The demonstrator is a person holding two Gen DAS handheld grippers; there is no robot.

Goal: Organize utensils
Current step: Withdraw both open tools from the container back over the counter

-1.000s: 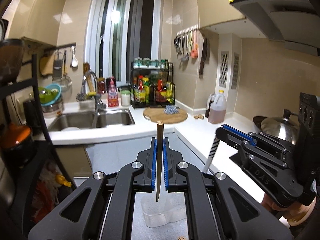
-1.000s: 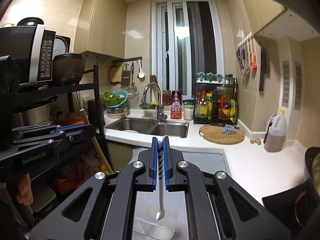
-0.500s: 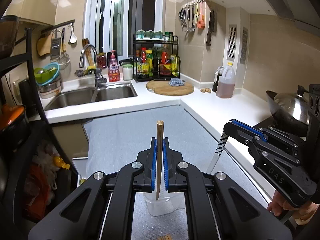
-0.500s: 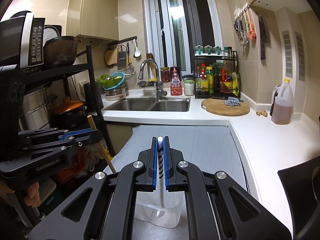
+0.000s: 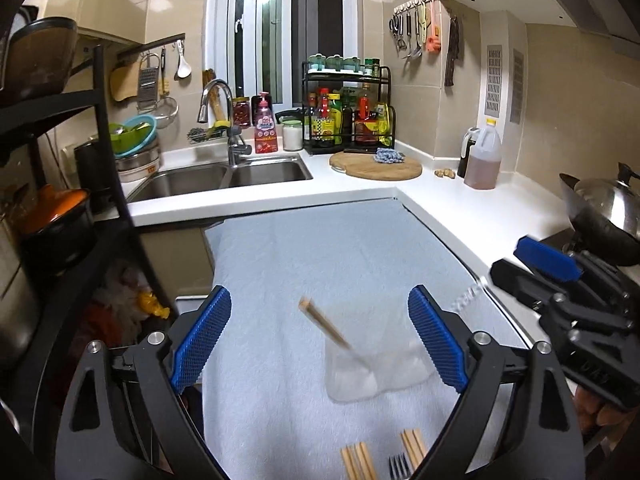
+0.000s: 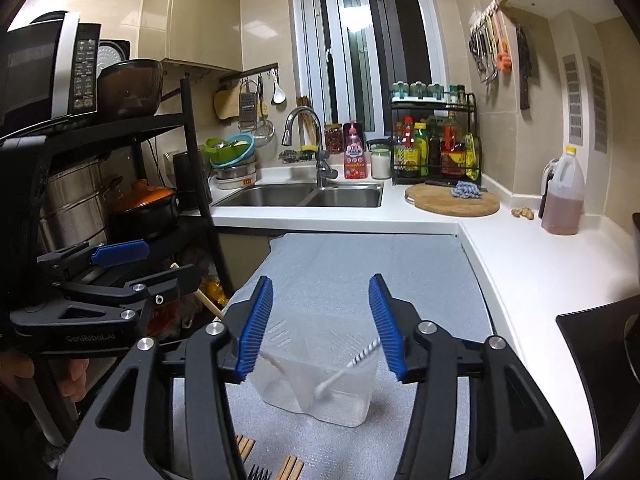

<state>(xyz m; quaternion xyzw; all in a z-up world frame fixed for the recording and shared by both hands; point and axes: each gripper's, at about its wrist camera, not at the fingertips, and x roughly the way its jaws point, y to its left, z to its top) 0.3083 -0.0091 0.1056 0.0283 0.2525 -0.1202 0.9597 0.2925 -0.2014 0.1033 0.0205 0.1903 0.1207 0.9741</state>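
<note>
Hanging over the clear holder [image 6: 320, 376] on the counter [image 5: 320, 264], both jaws just opened and spread: chopstick [image 5: 326, 326] leans free in it below the left gripper [image 5: 318, 336], spoon [image 6: 346, 370] below the right gripper [image 6: 320, 326].

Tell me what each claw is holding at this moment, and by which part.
Nothing. Both claws have just been opening: the left claw has released the chopstick and the right claw the spoon into the clear container.
</note>
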